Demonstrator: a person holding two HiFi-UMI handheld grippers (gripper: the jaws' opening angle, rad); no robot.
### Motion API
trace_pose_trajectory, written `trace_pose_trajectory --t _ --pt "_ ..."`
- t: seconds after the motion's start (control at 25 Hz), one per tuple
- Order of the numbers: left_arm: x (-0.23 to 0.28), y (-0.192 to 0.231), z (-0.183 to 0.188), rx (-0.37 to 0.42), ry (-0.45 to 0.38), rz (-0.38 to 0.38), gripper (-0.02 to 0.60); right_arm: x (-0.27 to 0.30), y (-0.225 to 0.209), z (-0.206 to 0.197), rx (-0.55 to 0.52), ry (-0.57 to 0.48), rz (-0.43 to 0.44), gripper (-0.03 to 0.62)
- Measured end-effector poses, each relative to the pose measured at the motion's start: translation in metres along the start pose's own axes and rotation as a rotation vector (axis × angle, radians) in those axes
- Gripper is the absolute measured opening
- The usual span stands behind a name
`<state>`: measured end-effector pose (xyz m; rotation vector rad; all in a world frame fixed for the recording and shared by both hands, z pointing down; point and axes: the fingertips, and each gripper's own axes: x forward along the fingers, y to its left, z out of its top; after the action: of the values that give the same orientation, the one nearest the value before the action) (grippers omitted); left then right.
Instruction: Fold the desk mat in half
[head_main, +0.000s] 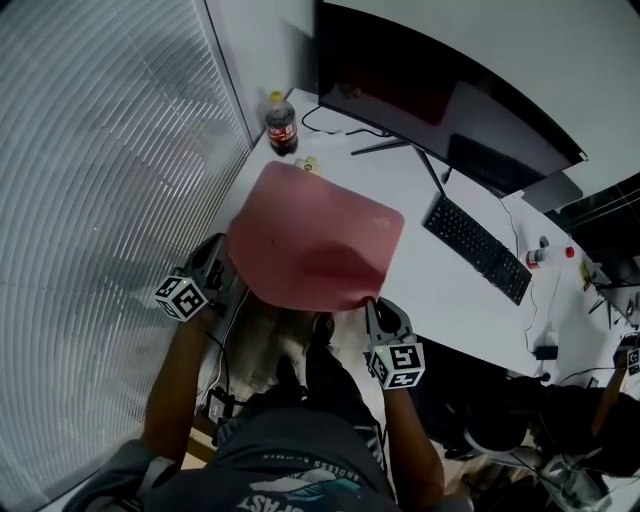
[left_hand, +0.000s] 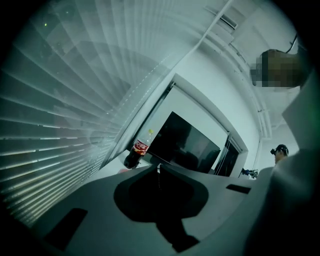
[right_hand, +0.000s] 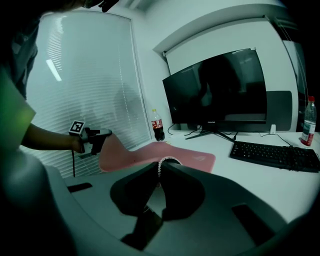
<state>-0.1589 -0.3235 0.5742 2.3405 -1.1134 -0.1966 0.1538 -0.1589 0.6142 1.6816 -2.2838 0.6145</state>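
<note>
I see a cola bottle (head_main: 281, 125) upright at the far corner of the white desk (head_main: 450, 305), by the blinds (head_main: 100, 200); curved monitor (head_main: 440, 110) (screen dark), black keyboard (head_main: 478, 248) in front of it.

Open desk (head_main: 425, 275) between the lifted desk mat (head_main: 312, 240) and the keyboard (head_main: 477, 248). Crowding the far edge: cola bottle (head_main: 281, 124), monitor stand (head_main: 380, 147). Hemmed in on the left by blinds (head_main: 100, 200).

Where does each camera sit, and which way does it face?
Head view: on the person's head, looking steeply down at the raised desk mat and desk; arms show.
Left gripper view: on the left gripper, facing bottle and monitor; clothing at right.
Right gripper view: on the right gripper, facing desk mat, monitor; left arm shows.
All share bottle, monitor.
</note>
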Motion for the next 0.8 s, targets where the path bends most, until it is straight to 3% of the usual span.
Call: trace_pose_trajectory --t 0.44,0.8 --pt "0.055 0.0 0.032 0.032 -0.033 -0.003 0.015 0.029 -0.032 0.038 0.006 -0.049 -0.025 0.04" --pt "0.077 0.02 0.029 0.038 -0.008 0.019 0.015 0.071 -0.061 0.057 -0.006 -0.028 -0.049 0.041"
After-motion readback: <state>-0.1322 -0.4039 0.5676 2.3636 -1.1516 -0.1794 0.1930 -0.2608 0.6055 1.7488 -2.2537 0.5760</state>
